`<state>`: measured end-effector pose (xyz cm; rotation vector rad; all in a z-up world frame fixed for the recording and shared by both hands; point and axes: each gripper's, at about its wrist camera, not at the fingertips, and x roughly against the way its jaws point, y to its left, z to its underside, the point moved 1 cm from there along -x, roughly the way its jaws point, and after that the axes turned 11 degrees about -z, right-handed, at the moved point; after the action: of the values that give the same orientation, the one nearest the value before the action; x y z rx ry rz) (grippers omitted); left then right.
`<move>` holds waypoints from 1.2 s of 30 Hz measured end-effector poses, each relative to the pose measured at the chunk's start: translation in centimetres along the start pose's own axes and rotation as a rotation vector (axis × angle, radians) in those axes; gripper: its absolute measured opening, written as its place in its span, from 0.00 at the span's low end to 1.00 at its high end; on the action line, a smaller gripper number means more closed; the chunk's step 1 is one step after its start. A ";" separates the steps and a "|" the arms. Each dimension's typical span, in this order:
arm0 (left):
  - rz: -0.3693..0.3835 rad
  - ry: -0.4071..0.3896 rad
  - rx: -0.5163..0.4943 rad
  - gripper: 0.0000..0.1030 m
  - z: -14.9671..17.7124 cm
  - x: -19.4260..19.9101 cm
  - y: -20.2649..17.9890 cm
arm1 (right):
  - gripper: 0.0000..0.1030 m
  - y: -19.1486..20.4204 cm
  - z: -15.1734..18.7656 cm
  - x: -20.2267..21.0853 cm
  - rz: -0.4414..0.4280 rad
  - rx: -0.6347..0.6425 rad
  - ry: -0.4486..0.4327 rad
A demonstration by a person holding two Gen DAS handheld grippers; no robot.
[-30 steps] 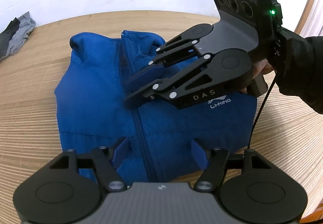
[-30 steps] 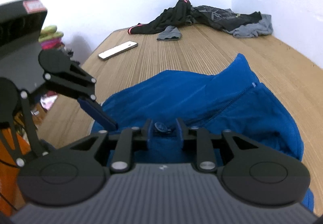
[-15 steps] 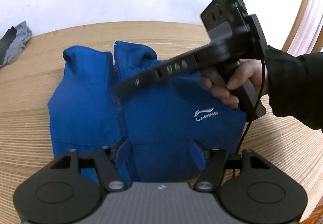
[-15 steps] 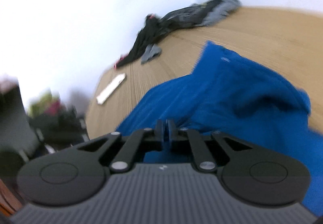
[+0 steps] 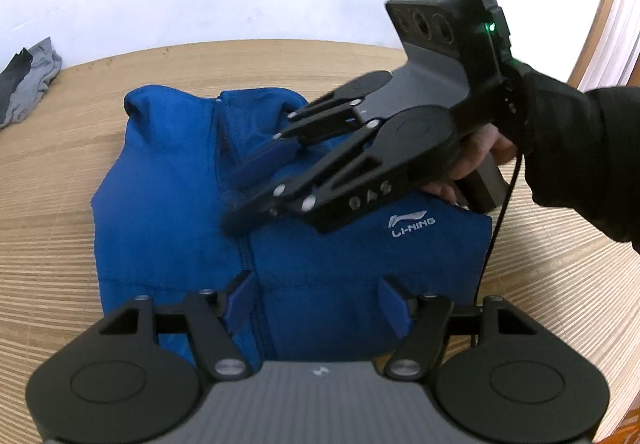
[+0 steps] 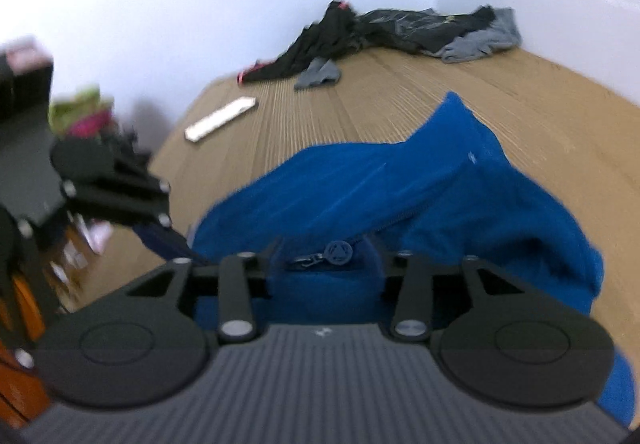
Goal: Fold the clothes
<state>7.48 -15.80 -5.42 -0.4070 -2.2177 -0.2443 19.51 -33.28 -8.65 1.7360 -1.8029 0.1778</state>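
White walls are meeting in a corner behind a ribbed wooden table (image 5: 80, 203), and one blue zip-up jacket (image 5: 168, 211) is lying front-up in the middle of it, collar toward the far wall, zipper running down its centre and a white LI-NING logo (image 5: 412, 226) showing on the chest. Two grippers are working over it. The left gripper (image 5: 318, 302) is hovering at the jacket's near hem with its blue-padded fingers (image 5: 238, 300) spread wide apart, one on each side of the zipper, nothing between them. The right gripper (image 5: 256, 187) is reaching in from the right, held by a hand (image 5: 476, 159) in a black sleeve (image 5: 580, 159); in its own view its fingers are standing apart, with a bulge of blue fabric and the round zipper pull (image 6: 338, 252) sitting between them (whether the pads are pressing the cloth I cannot tell, as this view is blurred). One heap of dark and grey clothes (image 6: 400, 33) is lying at the far corner of the table, well apart from the jacket. One flat white bar-shaped object (image 6: 220, 119), too blurred to identify, is resting near the table's left edge.
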 end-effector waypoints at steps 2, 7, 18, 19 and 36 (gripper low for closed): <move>-0.002 0.005 0.004 0.68 0.1 0.0 0.1 | 0.45 -0.2 -0.1 -0.9 -0.012 0.031 0.031; 0.004 0.008 0.022 0.69 0.4 0.2 0.4 | 0.38 -1.3 0.1 -0.6 -0.070 -0.055 -0.007; 0.007 0.016 0.021 0.70 -0.2 -1.4 0.8 | 0.22 -3.2 1.5 0.7 -0.157 -0.294 -0.151; 0.007 0.018 0.020 0.70 -0.2 -1.5 0.8 | 0.22 -2.8 1.5 0.6 -0.137 -0.273 -0.144; 0.016 0.075 0.024 0.76 0.6 -2.2 0.5 | 0.22 -3.3 -2.9 2.2 -0.037 -0.256 -0.069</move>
<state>8.53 -15.59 -7.51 -0.3961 -2.1408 -0.2202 23.72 -34.08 -6.24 1.6082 -1.7549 -0.1247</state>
